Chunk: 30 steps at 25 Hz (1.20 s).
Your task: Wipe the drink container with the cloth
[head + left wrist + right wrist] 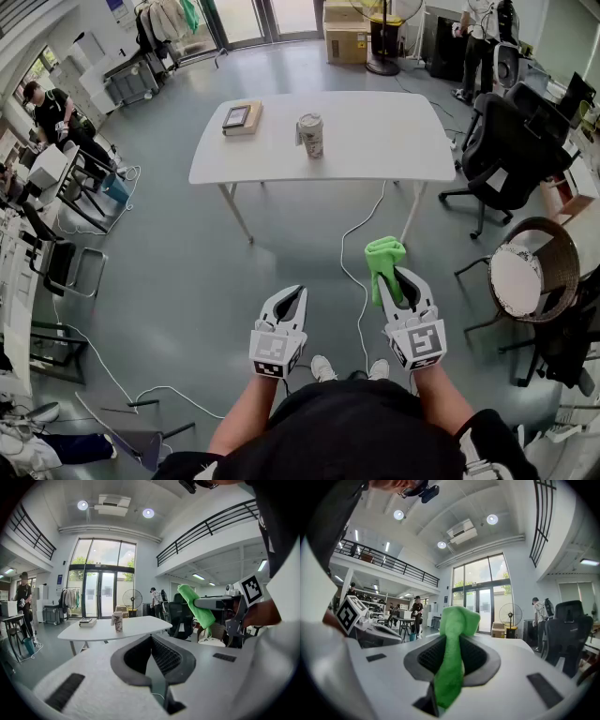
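One fuzzy green cloth (384, 259), right claw (398, 279)

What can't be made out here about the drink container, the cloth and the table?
Drink container: too small in the head view and left gripper view to read its print or spot dirt.
Green cloth: its lower end is hidden between the right gripper's shut jaws in the right gripper view.
Flat object on the table: too small to identify.

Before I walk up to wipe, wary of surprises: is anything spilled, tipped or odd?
Nothing spilled: the drink container stands upright on the table. Only a loose white cable trails across the floor in your path.
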Each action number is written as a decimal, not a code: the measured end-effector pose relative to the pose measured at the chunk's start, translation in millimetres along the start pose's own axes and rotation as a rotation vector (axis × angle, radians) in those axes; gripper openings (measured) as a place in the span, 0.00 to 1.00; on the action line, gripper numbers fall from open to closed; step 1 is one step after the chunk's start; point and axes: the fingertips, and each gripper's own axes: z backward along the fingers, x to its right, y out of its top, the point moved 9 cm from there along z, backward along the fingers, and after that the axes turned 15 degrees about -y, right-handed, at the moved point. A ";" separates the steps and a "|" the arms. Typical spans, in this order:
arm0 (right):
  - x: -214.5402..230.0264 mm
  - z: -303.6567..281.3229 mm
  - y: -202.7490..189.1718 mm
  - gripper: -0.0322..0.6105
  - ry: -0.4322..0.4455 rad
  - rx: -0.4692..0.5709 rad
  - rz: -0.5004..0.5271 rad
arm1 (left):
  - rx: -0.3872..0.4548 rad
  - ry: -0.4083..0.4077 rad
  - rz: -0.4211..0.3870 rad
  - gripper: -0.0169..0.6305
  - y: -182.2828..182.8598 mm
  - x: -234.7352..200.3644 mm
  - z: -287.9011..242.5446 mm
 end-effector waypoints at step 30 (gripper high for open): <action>-44.9 -54.8 -5.5 0.21 0.011 -0.014 -0.075 | -0.032 0.003 0.039 0.05 -16.5 -73.7 16.9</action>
